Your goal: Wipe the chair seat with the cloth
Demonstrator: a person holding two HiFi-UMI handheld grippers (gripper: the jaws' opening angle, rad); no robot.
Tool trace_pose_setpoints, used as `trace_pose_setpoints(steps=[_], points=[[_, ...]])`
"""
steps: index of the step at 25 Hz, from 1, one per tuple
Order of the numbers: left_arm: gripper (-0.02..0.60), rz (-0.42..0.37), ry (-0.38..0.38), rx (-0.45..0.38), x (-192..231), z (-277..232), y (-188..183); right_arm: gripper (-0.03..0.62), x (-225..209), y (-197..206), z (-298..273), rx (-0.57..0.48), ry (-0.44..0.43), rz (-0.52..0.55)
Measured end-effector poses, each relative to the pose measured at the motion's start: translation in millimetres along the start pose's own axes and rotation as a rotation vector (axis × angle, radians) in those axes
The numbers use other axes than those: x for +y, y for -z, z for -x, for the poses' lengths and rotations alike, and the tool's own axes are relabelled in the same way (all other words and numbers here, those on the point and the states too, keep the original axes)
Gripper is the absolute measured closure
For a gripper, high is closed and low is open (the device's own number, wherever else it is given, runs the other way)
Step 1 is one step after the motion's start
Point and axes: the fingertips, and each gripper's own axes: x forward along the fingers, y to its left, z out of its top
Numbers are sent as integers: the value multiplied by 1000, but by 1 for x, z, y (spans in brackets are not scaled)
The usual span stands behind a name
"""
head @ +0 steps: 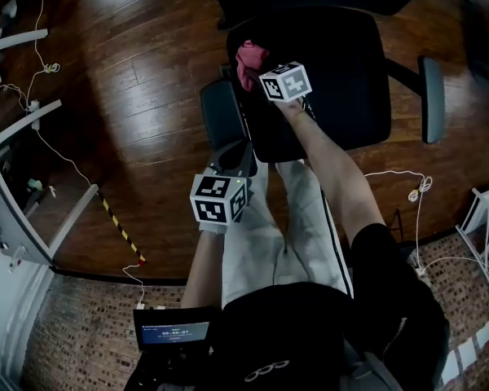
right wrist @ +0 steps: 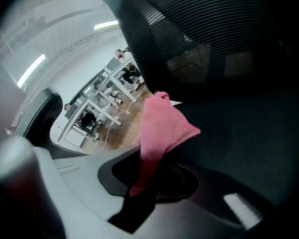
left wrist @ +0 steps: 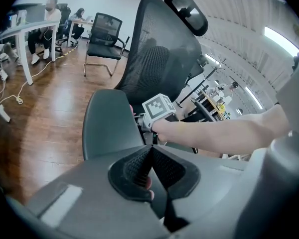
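Clamping the cloth (head: pixel 249 59), right gripper (right wrist: pixel 148 178) nears the chair seat (head: pixel 342 72) edge; left gripper (left wrist: pixel 150 168) closed, empty.

Crumpled pink cloth (right wrist: pixel 163 127), over black chair seat (head: pixel 342 76)

Cloth (head: pixel 251 62) at chair seat (head: pixel 342 72) edge

The head view looks steeply down over the office chair (head: pixel 342 80). Both gripper views sit low and close, facing its mesh backrest (left wrist: pixel 159 49), the part they share.
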Motion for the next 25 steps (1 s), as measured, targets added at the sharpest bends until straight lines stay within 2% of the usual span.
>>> trace_pose_setpoints(steps=[12,18,25], points=[[588,-24,-47,-29,6,0,-5,530,-154,38,107,-22,268,-89],[588,-57,-88,-52,8,4,-5,530,-199,52,160,-54,367,-136],[588,-74,-116,-80,7,6,-7,530,-235,65,212,-78,443,-162]])
